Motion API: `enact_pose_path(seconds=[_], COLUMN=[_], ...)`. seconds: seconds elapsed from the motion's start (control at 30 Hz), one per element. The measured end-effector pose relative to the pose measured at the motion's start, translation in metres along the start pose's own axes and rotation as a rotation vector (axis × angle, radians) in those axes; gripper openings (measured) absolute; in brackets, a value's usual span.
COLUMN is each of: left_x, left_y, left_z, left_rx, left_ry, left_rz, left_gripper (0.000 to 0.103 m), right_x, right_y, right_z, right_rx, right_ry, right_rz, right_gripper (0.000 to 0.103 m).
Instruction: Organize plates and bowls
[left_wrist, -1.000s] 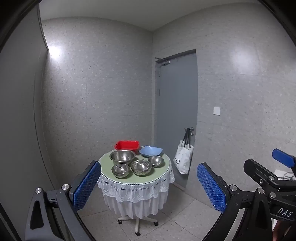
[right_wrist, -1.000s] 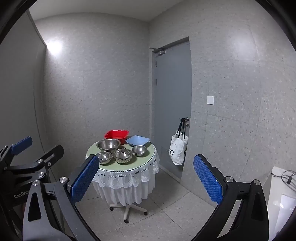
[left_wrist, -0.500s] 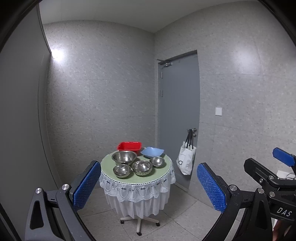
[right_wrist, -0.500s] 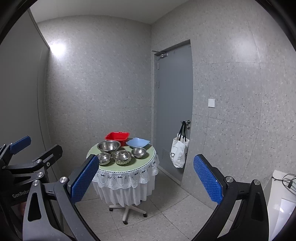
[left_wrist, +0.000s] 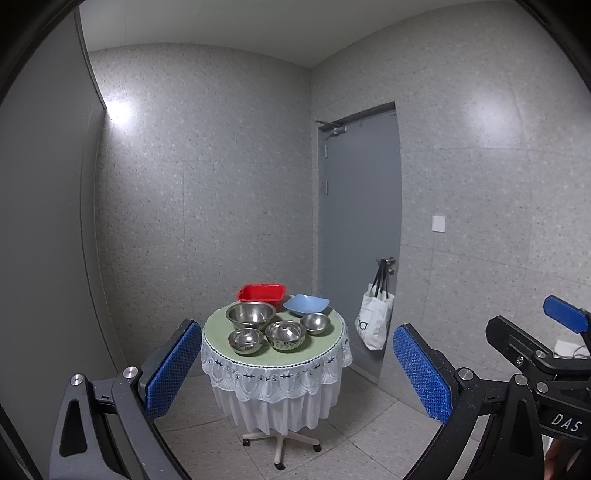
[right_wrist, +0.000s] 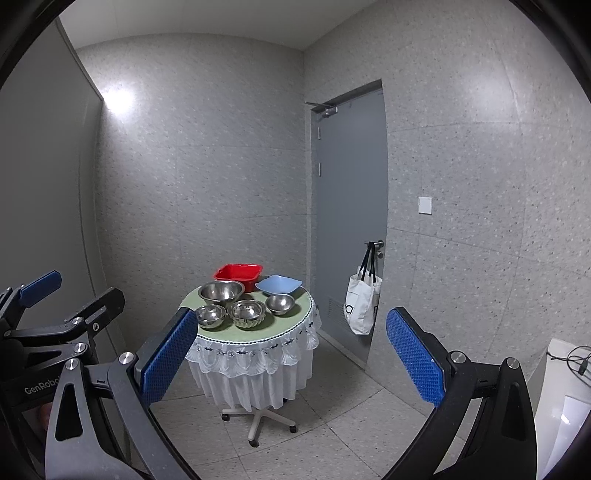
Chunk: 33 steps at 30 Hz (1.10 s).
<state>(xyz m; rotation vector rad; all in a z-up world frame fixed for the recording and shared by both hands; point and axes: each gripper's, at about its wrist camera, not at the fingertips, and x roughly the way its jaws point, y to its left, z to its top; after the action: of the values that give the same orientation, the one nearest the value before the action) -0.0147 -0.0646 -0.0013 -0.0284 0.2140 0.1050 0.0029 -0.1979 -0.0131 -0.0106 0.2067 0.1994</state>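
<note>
Both grippers, left (left_wrist: 291, 373) and right (right_wrist: 291, 354), are wide open, hold nothing and are well apart from the table (left_wrist: 332, 334). On the table four shiny steel bowls (left_wrist: 251, 314) stand close together, with a red tub (left_wrist: 261, 293) and a blue plate (left_wrist: 306, 304) behind them. I think smooth steel can slip from the pads, and the table has wheels, so a push may roll it away.

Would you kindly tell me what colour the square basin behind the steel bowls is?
Red. The square basin shows best in the left wrist view.
</note>
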Motion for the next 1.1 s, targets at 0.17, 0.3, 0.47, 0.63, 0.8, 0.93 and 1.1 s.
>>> enact_pose_path(seconds=[0.17, 0.3, 0.47, 0.63, 0.8, 0.93, 1.1], left_x=[0.000, -0.001, -0.001, -0.003, -0.008, -0.009, -0.008], left_y=[-0.004, -0.006, -0.007, -0.008, -0.015, -0.020, -0.022], left_z=[-0.004, -0.006, -0.006, -0.008, -0.010, -0.011, -0.012], left_rx=[0.001, 0.002, 0.003, 0.004, 0.005, 0.009, 0.010], left_ry=[-0.005, -0.006, -0.007, -0.008, -0.012, -0.012, -0.011], left_rz=[0.002, 0.005, 0.006, 0.011, 0.017, 0.023, 0.027], left_gripper=[0.102, 0.102, 0.102, 0.102, 0.102, 0.102, 0.102], right_x=[-0.001, -0.001, 0.000, -0.002, -0.001, 0.000, 0.002], right_y=[-0.003, -0.005, -0.003, -0.004, -0.005, -0.006, -0.007], right_z=[0.002, 0.002, 0.002, 0.000, 0.001, 0.000, -0.003], right_rx=[0.003, 0.004, 0.005, 0.007, 0.009, 0.009, 0.010], right_ry=[-0.001, -0.002, -0.002, -0.002, -0.004, -0.005, -0.005], right_rz=[0.001, 0.003, 0.002, 0.005, 0.006, 0.009, 0.013], right_gripper=[0.103, 0.103, 0.103, 0.103, 0.103, 0.103, 0.103])
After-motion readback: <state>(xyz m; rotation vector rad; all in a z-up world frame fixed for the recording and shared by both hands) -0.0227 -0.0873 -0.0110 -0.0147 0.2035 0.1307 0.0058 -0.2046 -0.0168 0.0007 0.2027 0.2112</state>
